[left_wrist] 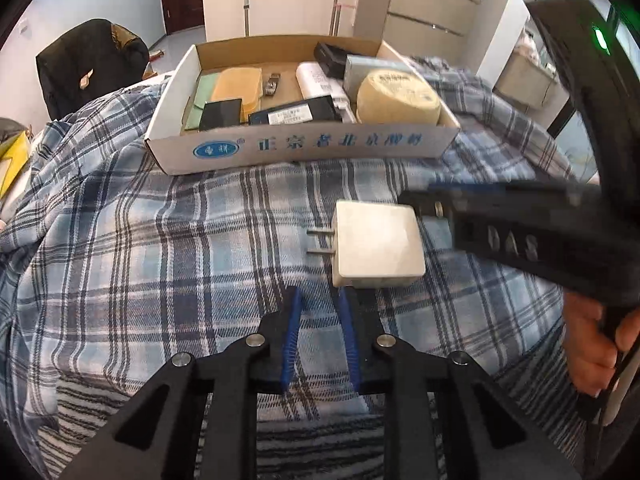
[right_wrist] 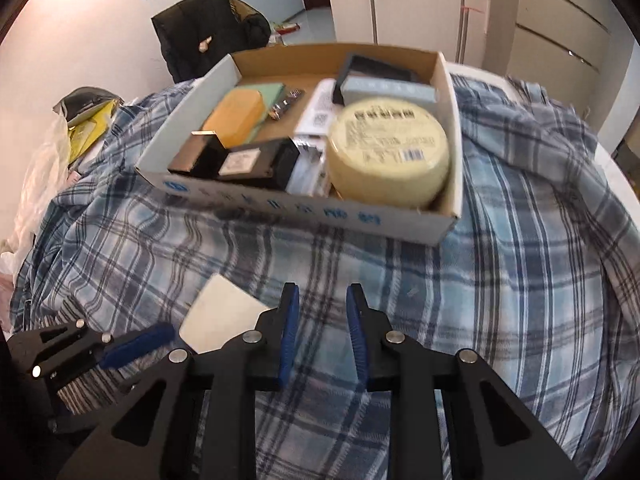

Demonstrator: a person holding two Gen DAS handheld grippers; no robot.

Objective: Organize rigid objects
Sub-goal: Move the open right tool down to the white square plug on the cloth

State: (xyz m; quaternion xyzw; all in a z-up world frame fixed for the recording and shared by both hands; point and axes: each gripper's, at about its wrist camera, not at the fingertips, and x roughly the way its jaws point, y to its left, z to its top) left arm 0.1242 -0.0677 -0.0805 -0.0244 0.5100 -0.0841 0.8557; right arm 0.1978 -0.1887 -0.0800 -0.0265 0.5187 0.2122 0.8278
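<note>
A white plug adapter [left_wrist: 376, 248] lies on the plaid cloth, its two prongs pointing left. It also shows in the right wrist view [right_wrist: 220, 312]. My left gripper [left_wrist: 320, 300] is open and empty, its fingertips just short of the adapter's near edge. My right gripper [right_wrist: 322, 296] is open and empty; seen from the left wrist, its fingers [left_wrist: 428, 204] are beside the adapter's right side. A white cardboard box [left_wrist: 304, 148] behind holds a round yellow tin [left_wrist: 398, 98], black boxes, an orange block and other items.
The plaid cloth [left_wrist: 160, 260] covers a rounded table. A black jacket on a chair [left_wrist: 88, 60] stands at the back left. Yellow and plastic bags [right_wrist: 80, 128] lie left. Cabinets [right_wrist: 560, 40] stand at the back right.
</note>
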